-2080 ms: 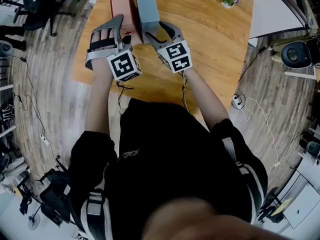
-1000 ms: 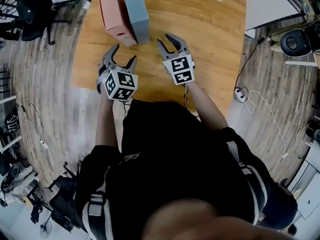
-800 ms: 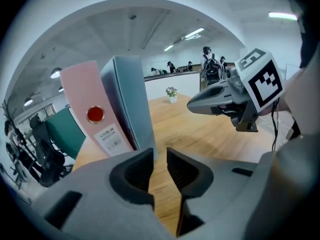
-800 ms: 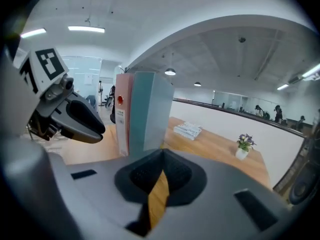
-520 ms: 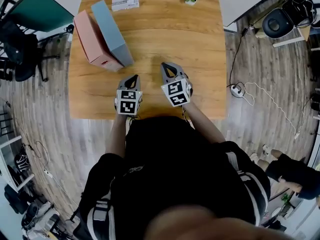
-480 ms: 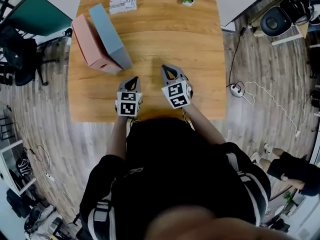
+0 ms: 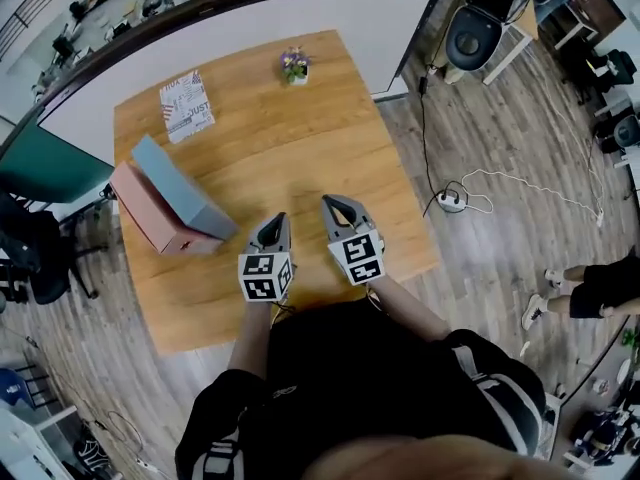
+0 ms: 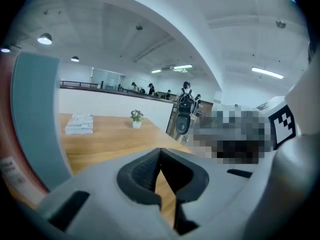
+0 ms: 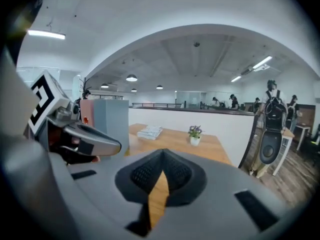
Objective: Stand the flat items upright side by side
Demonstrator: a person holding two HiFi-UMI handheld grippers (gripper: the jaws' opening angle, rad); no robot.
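Two flat boxes stand upright and touching on the wooden table [image 7: 300, 148], at its left: a pink one [image 7: 143, 221] and a blue-grey one [image 7: 178, 198]. My left gripper [image 7: 279, 219] and right gripper [image 7: 329, 202] hover side by side over the table's near part, right of the boxes and apart from them. Both are shut with nothing between the jaws. In the left gripper view the closed tips [image 8: 160, 152] point along the table, with the blue-grey box [image 8: 37, 121] close at the left. The right gripper view shows its closed tips [image 9: 162, 154] and both boxes [image 9: 112, 123] behind the left gripper [image 9: 85, 138].
A printed booklet [image 7: 186, 105] lies at the table's far left and a small potted flower [image 7: 294, 65] stands at the far edge. A white partition runs behind the table. A black chair [image 7: 470, 30] and a power strip with cable [image 7: 447, 201] are on the floor to the right.
Both grippers have let go of the boxes, drawn back toward the table's near edge and closed. The boxes stay upright side by side. The head view now takes in the whole table.
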